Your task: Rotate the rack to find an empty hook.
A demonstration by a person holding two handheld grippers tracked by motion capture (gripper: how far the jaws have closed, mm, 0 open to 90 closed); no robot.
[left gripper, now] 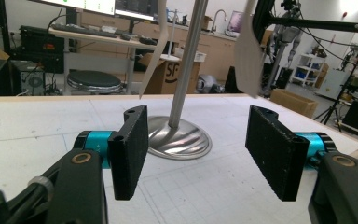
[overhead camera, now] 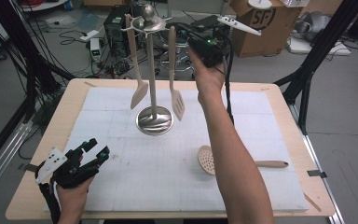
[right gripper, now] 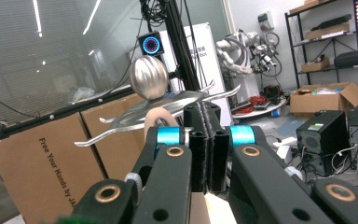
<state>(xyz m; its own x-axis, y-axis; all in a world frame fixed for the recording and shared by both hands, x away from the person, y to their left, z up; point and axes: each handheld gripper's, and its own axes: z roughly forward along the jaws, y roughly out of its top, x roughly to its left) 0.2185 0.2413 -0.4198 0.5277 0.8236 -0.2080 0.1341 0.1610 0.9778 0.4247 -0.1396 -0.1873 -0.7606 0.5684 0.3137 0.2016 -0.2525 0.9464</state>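
Right gripper (overhead camera: 204, 46), jaws clamped on the vertically hanging beige wooden slotted spatula's (overhead camera: 177, 103) handle top, sits level with the steel rack's hooked crown (overhead camera: 148, 24)

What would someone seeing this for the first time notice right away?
The tall steel utensil stand at the far middle of the table, with a wooden spatula and a slotted turner dangling from its hooks. The right tool is raised to the stand's top, jaws shut on the turner's handle. A wooden skimmer lies flat on the white mat, and the left tool rests open at the near left corner.
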